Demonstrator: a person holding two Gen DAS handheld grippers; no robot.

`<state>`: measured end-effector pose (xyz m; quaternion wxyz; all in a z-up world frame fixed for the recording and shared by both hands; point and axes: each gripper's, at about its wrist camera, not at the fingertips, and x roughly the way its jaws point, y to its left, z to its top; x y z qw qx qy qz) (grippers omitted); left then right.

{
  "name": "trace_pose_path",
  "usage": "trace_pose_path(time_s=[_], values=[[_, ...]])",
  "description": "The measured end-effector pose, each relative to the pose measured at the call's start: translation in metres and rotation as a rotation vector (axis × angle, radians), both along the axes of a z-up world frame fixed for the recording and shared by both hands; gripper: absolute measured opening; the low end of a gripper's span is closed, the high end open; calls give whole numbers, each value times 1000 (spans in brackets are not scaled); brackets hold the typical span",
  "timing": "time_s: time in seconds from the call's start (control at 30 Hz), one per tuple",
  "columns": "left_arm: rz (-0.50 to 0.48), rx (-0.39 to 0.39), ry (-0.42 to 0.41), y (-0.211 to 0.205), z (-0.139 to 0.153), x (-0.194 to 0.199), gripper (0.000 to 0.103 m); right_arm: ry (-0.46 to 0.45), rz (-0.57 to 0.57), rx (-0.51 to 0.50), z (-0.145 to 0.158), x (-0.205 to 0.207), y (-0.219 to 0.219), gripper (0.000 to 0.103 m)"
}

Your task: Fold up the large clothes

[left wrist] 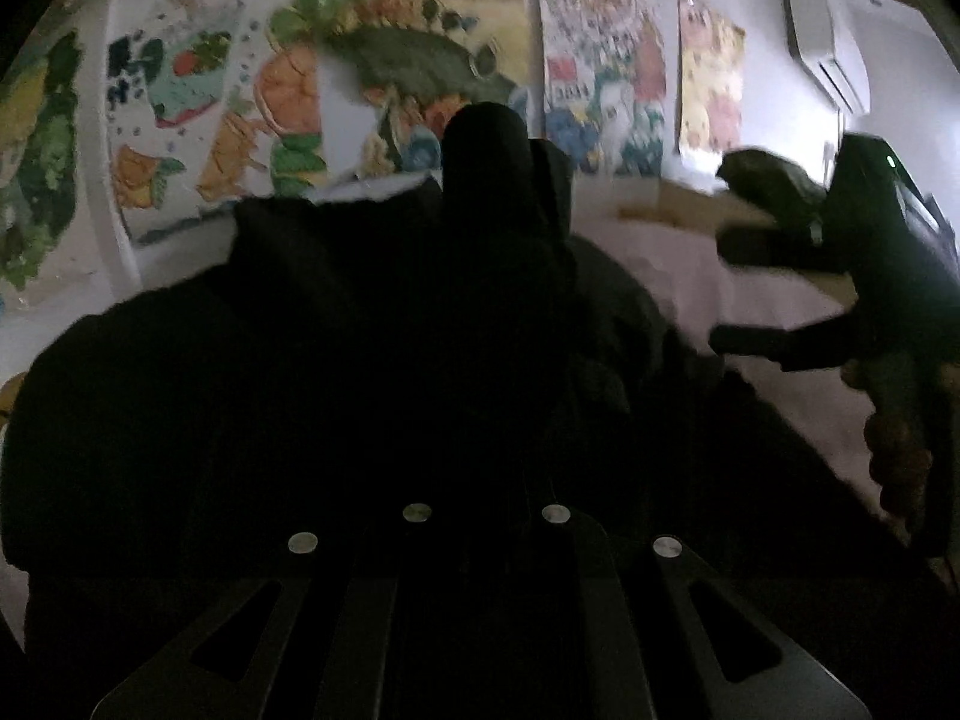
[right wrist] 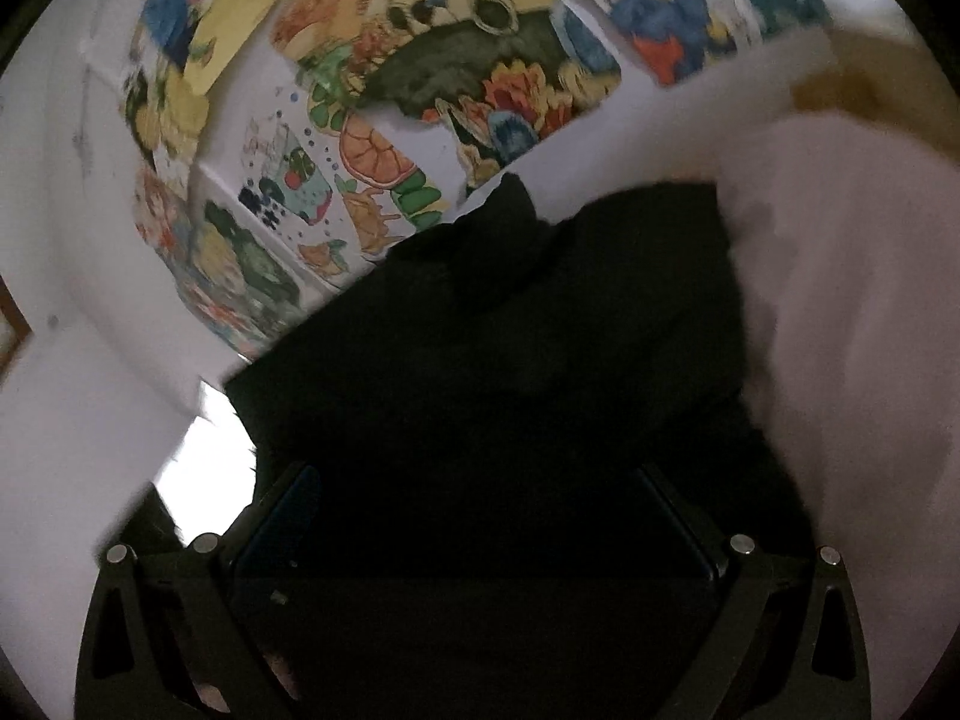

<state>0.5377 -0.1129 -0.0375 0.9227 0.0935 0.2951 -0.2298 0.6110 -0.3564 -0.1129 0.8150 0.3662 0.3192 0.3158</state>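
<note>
Both claws are working on the black garment (left wrist: 336, 372), a large dark piece of clothing that is filling the lower half of both wrist views and lying over a pale pink bedsheet (left wrist: 690, 276). Seen in its own view, the left gripper (left wrist: 486, 138) is standing with its fingers pressed together, a fold of the black cloth apparently bunched around them, so it is most likely pinching an edge of the garment. In the left wrist view the right gripper (left wrist: 738, 288) is showing at the right with its two fingers plainly apart and nothing visible between them; in its own view its fingers are lost against the dark cloth. Behind the bed, colourful posters (left wrist: 420, 60) are covering the white wall, and an air conditioner (left wrist: 822, 48) is sitting high at the right. Judging from this, a fold is under way, with the left side carrying the cloth across. To do it well, the held edge should be kept taut and laid level, and the free right gripper should be taking the matching corner so that the fold is landing square rather than bunching.
</note>
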Motion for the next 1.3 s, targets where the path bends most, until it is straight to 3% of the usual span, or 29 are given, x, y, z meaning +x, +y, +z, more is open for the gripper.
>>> trace_pose_path(time_s=[0.07,0.17,0.23,0.3,0.43,0.57,0.67,0.73,0.8,0.87,1.0,1.1,1.2,1.3], values=[[-11,-9,38,2,-2,4,6,21,11,50,-4,5,0,103],[-51,-62,106,8,-5,8,20,52,26,136,-11,11,0,103],[-84,-89,147,10,-5,9,44,77,30,181,-16,14,-2,103],[-130,-98,168,8,-6,5,55,112,26,211,-21,16,-2,103],[-175,-84,173,5,-3,-4,61,148,18,221,-29,17,-2,103],[-155,-106,208,18,-1,-13,62,214,21,145,-40,19,6,103],[-77,-93,212,37,0,-22,62,229,18,-14,-42,16,22,101],[-32,-124,234,57,1,-27,62,211,5,-112,-39,10,32,91],[24,-156,247,80,5,-28,62,212,-14,-179,-38,4,36,67],[99,-176,226,105,14,-29,62,216,-32,-209,-35,-2,36,49],[294,-168,140,155,34,-30,64,209,-11,-234,-17,-8,33,31],[446,-199,94,192,39,-28,72,103,-73,-323,20,-8,32,22],[577,-274,125,230,34,-21,72,-31,-188,-431,53,-7,26,21],[659,-322,169,257,25,-14,72,-87,-241,-464,56,0,21,21]])
